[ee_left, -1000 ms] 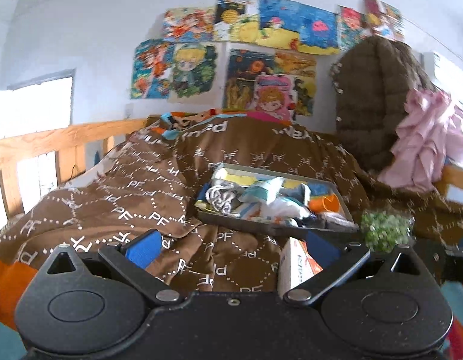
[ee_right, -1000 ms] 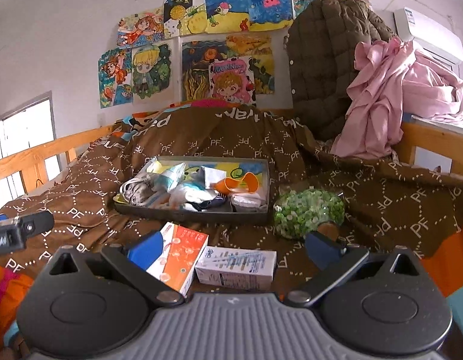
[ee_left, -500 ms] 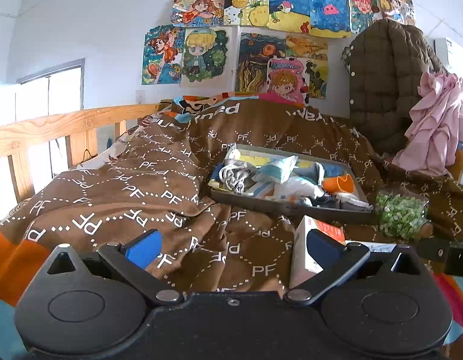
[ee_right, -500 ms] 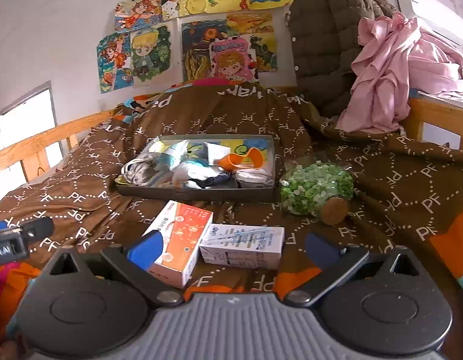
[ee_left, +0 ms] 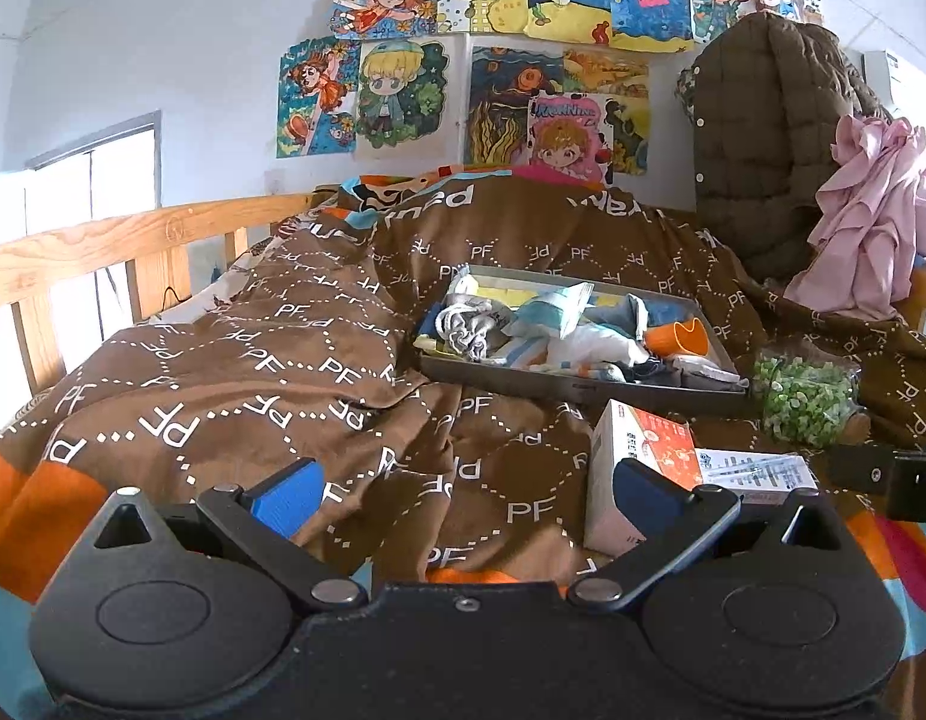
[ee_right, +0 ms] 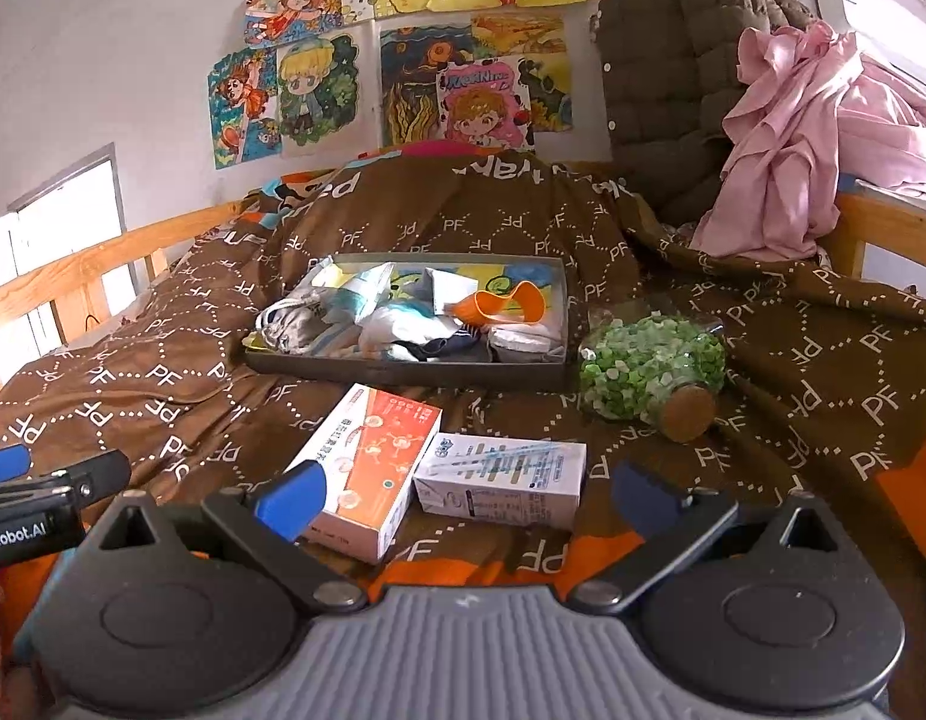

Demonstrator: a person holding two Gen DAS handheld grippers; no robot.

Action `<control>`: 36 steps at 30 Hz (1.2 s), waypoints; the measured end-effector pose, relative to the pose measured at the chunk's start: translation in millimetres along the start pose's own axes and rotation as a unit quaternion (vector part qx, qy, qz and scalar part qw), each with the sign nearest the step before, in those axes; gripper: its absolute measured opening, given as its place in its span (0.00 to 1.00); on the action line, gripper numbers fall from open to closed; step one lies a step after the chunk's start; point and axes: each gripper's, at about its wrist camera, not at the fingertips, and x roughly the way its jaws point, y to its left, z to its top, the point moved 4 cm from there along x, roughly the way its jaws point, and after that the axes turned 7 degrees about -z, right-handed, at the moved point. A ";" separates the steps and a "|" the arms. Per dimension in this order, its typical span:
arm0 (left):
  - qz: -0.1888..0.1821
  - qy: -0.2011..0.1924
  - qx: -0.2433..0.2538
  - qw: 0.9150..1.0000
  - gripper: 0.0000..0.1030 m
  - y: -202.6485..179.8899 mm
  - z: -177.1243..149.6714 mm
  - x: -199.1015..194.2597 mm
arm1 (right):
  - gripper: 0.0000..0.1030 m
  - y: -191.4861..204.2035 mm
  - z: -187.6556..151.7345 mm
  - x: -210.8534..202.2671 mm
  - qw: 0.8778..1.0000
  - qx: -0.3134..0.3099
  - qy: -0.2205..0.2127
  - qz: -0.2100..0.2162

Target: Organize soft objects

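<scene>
Both the left gripper (ee_left: 463, 489) and right gripper (ee_right: 463, 492) hover wide open, empty, above the brown quilt (ee_right: 793, 324). A tray (ee_right: 403, 367) of soft items sits mid-bed.

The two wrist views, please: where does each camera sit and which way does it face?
Left wrist: on the left gripper, facing along the brown patterned quilt toward the grey tray; its blue-padded fingers show.
Right wrist: on the right gripper, above the orange-white box.
Shared: tray, box, each other's gripper.

white wall (ee_left: 163, 48) | cartoon drawings (ee_left: 397, 96) | wooden bed rail (ee_left: 103, 246) | bright window (ee_left: 97, 174)
</scene>
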 end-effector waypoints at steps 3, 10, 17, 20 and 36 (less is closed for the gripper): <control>-0.001 -0.001 0.001 1.000 0.99 -0.3 -0.3 0.0 | 1.00 0.2 -0.3 0.1 1.000 0.000 0.001 0.000; 0.000 -0.002 0.003 1.000 0.99 -2.2 -1.4 0.6 | 1.00 0.5 -0.1 1.4 1.000 -0.002 0.004 0.000; 0.000 -0.001 0.002 1.000 0.99 -2.0 -1.3 0.8 | 1.00 0.4 -1.0 2.4 1.000 -0.003 0.006 0.000; 0.000 -0.001 0.002 1.000 0.99 -2.0 -1.2 0.8 | 1.00 0.5 -0.7 2.4 1.000 -0.003 0.006 0.001; 0.001 -0.001 0.002 1.000 0.99 -1.6 -1.4 0.4 | 1.00 0.2 -2.3 3.7 1.000 -0.003 0.008 0.001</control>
